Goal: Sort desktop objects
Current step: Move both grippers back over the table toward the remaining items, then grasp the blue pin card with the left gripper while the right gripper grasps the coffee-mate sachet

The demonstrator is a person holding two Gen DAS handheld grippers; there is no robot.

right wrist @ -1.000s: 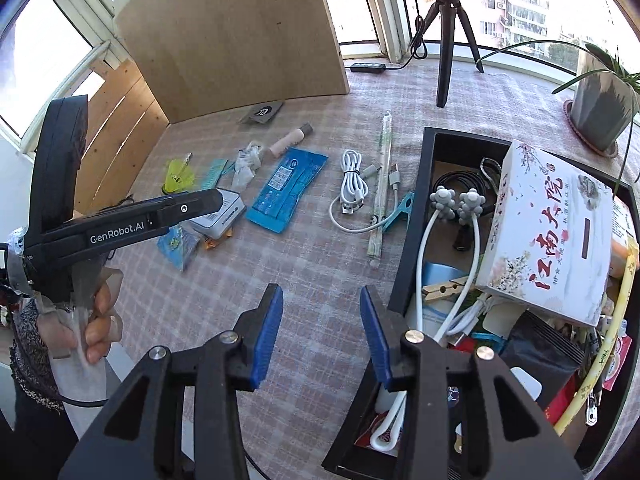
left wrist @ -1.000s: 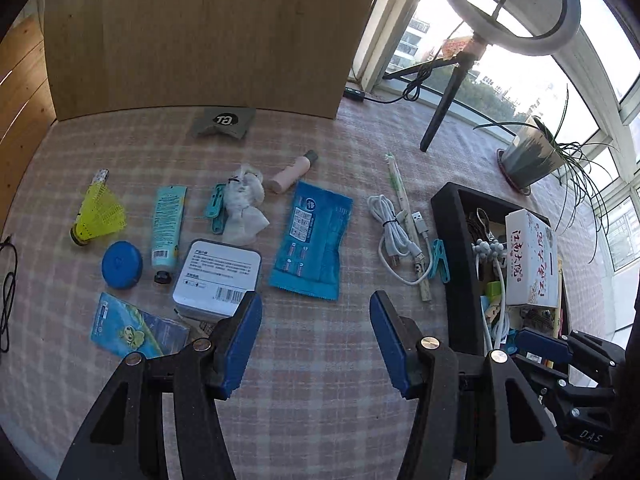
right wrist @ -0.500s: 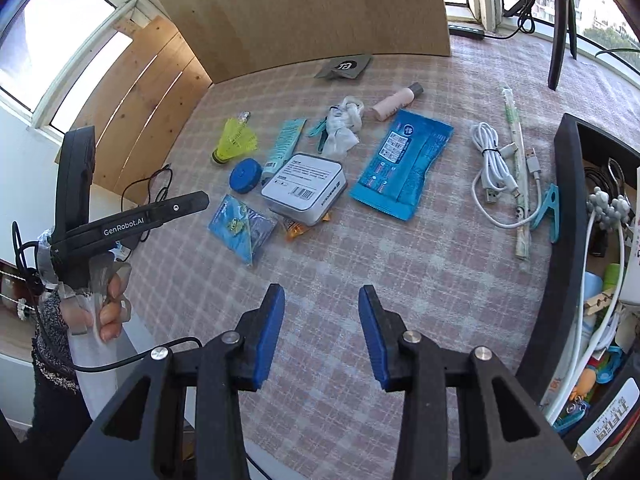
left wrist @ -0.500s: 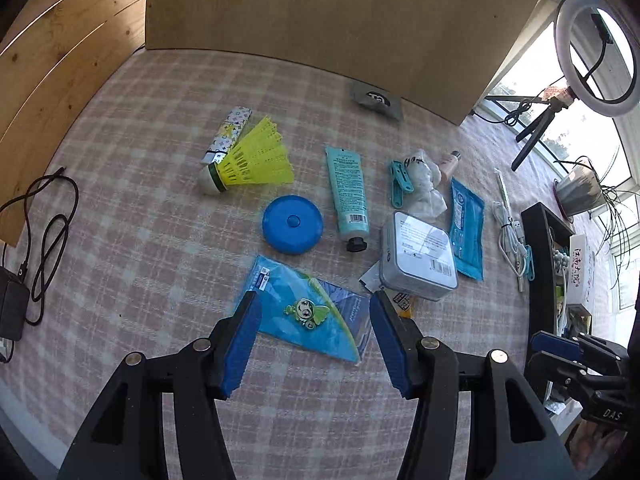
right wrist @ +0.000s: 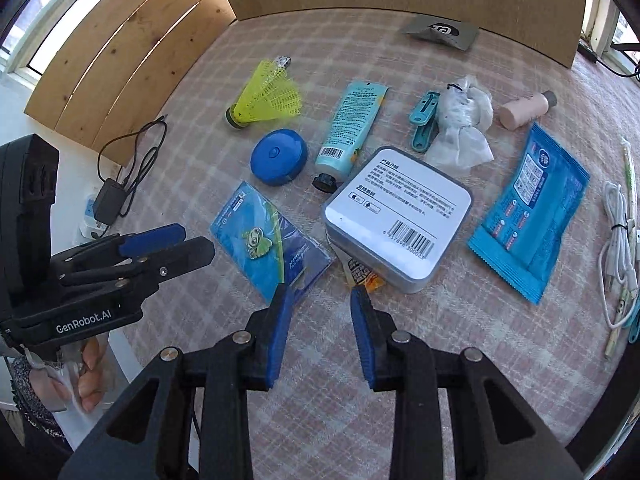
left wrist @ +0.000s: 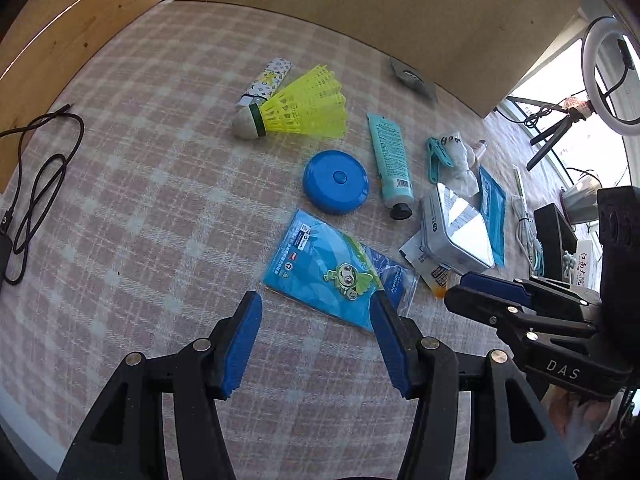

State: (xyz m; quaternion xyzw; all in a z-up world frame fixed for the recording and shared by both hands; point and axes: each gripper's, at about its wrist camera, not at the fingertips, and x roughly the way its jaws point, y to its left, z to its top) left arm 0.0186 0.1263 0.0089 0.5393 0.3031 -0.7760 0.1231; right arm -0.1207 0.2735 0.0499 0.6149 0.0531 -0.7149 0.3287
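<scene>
Hovering low in the frame, the left gripper [left wrist: 316, 312] gapes empty above the blue card packet [left wrist: 340, 272]; the right gripper [right wrist: 320, 300] is closing, nothing between its jaws.

Plenty went unseen here — buried, clipped or too fine to read.

The orange-and-white packet [right wrist: 362, 274] lay mostly buried under the grey tin [right wrist: 396, 216], only a corner poking out. The patterned tube [right wrist: 282, 61] was nearly hidden behind the yellow shuttlecock [right wrist: 266, 98] in the right view. The white cable [right wrist: 618, 248] ran off the right edge — its far end was lost. The black storage box [left wrist: 554, 236] was a sliver behind the right gripper [left wrist: 460, 286]. Small print on the teal tube [left wrist: 392, 160] was unreadable.
</scene>
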